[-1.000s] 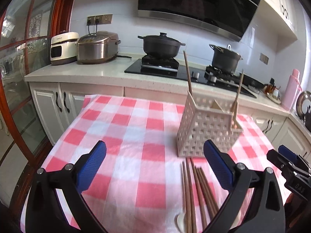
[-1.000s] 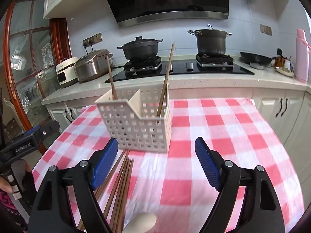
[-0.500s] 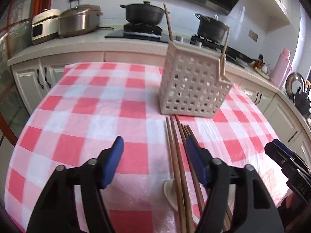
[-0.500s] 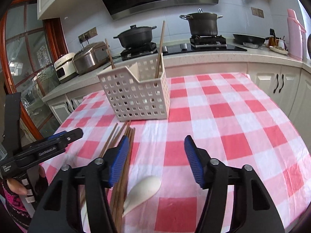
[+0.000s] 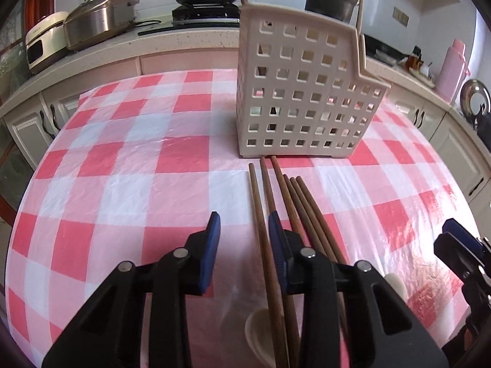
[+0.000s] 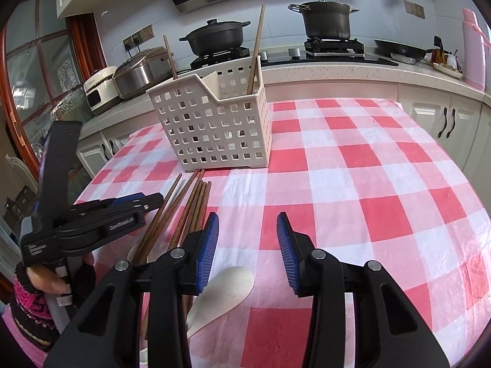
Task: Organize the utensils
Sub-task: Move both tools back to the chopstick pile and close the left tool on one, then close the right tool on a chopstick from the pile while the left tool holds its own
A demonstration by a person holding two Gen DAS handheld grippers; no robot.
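- Left gripper [image 5: 244, 236] is hanging low over the table [image 5: 122, 184], jaws partly apart, holding nothing.
- Leftmost chopstick [image 5: 259, 214] is lying in the gap between its pads, close to the right pad [image 5: 276, 242]; can't tell if they're touching.
- Remaining chopsticks [image 5: 302, 208] are lying in a loose bundle just right of that pad, tips pointing at the basket [image 5: 303, 92].
- Basket is standing upright on the checked cloth, just beyond the chopstick tips; two chopsticks are already standing in it, one [image 6: 255, 52] leaning against the right wall, another [image 6: 169, 58] at the far left corner.
- Right gripper [image 6: 247, 245] is hovering above the cloth to the right of the bundle, jaws about as far apart as the left ones, gripping nothing.
- A white spoon [image 6: 227, 288] is lying on the table under the right gripper's left finger [image 6: 208, 245], handle running toward the camera.
- A second pale spoon [image 5: 257, 334] is lying partly under the chopsticks in the left view.
- Left gripper body is showing at the left edge of the right view, held in a hand [image 6: 46, 282] with a pink-and-black knit cuff.
- Stove with two black pots [image 6: 214, 36] and a rice cooker [image 6: 138, 70] are sitting on the counter behind.
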